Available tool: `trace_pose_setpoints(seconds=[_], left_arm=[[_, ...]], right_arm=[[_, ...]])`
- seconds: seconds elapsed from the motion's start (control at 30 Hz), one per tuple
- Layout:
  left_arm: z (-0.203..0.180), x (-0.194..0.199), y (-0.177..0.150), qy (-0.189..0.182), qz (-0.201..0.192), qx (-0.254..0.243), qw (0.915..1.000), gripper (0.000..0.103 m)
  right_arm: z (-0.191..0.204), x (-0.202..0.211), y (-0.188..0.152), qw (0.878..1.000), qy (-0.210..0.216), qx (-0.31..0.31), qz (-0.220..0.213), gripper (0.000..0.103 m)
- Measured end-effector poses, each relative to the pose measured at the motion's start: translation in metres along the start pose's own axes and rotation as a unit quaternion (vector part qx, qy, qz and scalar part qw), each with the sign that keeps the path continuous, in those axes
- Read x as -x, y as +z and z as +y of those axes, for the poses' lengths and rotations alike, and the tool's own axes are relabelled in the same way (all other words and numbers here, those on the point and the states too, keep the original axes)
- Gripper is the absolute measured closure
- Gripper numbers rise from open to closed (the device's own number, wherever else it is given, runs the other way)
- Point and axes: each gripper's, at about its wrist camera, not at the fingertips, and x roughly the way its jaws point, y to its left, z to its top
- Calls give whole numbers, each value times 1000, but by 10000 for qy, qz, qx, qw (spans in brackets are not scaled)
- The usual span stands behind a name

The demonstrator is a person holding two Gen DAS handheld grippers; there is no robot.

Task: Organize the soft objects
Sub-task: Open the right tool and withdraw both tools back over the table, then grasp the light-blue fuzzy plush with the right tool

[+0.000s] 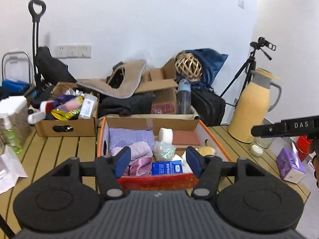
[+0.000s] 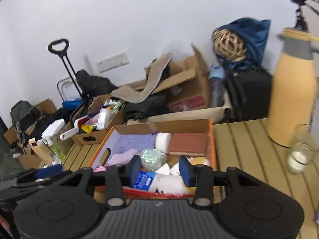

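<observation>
Both your tools hang released and empty over the near, red edge of the box (image 1: 215,139) on the desk (image 1: 59,145). The soft things lie inside it, just ahead of and below the pads. The left tool (image 1: 157,160) is nearer the purple towel (image 1: 139,150), which sits forward and left of centre, bunched, its long axis running roughly left to right; the lilac cloth (image 1: 129,137) lies flat behind it. The right tool (image 2: 159,168) is over the white soft heap (image 2: 171,183) at the near right, next to the blue pack (image 2: 142,180). The plush (image 1: 206,150) lies by the right wall; which way it points you cannot tell. Likely your left goes for the towel.
</observation>
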Motion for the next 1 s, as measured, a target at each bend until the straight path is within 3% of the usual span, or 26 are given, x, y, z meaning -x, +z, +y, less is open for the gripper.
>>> trace_pose_setpoints(seconds=[0.13,0.2,0.3,0.5,0.57,0.63,0.77,0.9,1.0], left_arm=[[-9,47,-21,121,-270,-100,9995,35],[-12,77,-43,-64,-383,-86,9992,31],[-17,122,-82,-299,-511,-69,9982,23],[-34,221,-178,-119,-1050,-27,9944,4],[-37,250,-209,-14,-1171,19,9931,2],[-38,269,-231,-18,-1127,35,9936,1],[-46,289,-242,60,-1138,-81,9934,1],[-49,295,-238,64,-1342,-149,9908,0],[-49,281,-234,53,-1280,-130,9917,0]], right_arm=[[1,42,-29,9998,-10,1,-207,58],[6,66,-52,9987,40,130,-490,55],[19,104,-102,9957,35,409,-834,49],[46,177,-209,9892,221,876,-1157,45],[50,200,-246,9888,308,780,-1236,33],[57,218,-282,9887,488,788,-1174,31],[75,228,-322,9866,628,1212,-897,31],[82,225,-321,9870,624,1145,-938,31],[83,221,-319,9865,617,1121,-1026,31]])
